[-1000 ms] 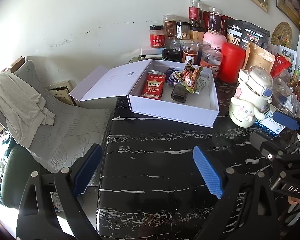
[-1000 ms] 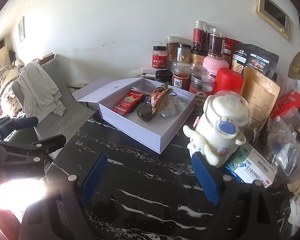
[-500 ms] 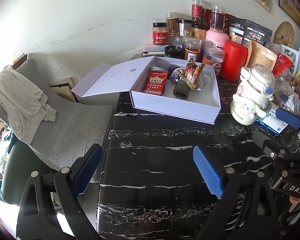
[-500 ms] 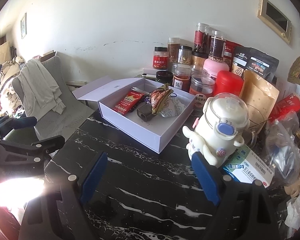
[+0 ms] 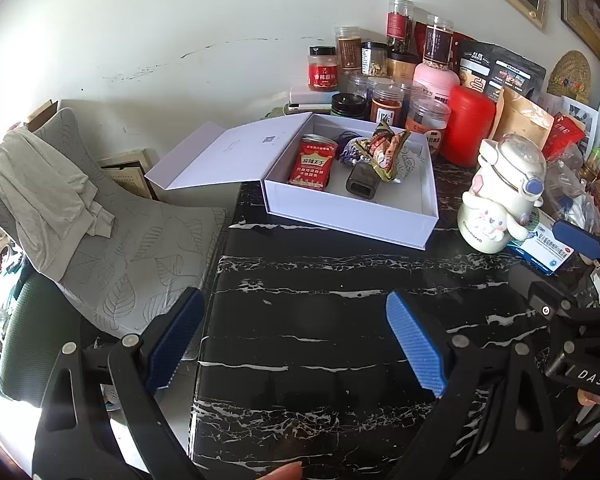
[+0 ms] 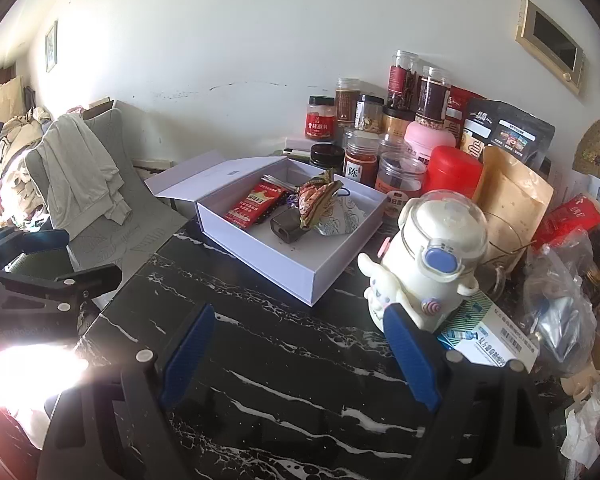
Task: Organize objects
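Both your left gripper (image 5: 294, 344) and right gripper (image 6: 298, 354) hang spread and empty. The white box (image 5: 380, 226) sits at twelve o'clock, already loaded. The cartoon bottle (image 6: 428, 260), at one o'clock, risks toppling if your right finger (image 6: 410, 360) clips it.

Bright daylight, sharp focus; blown-out glare lower left, right view; fisheye-bent dark corners.
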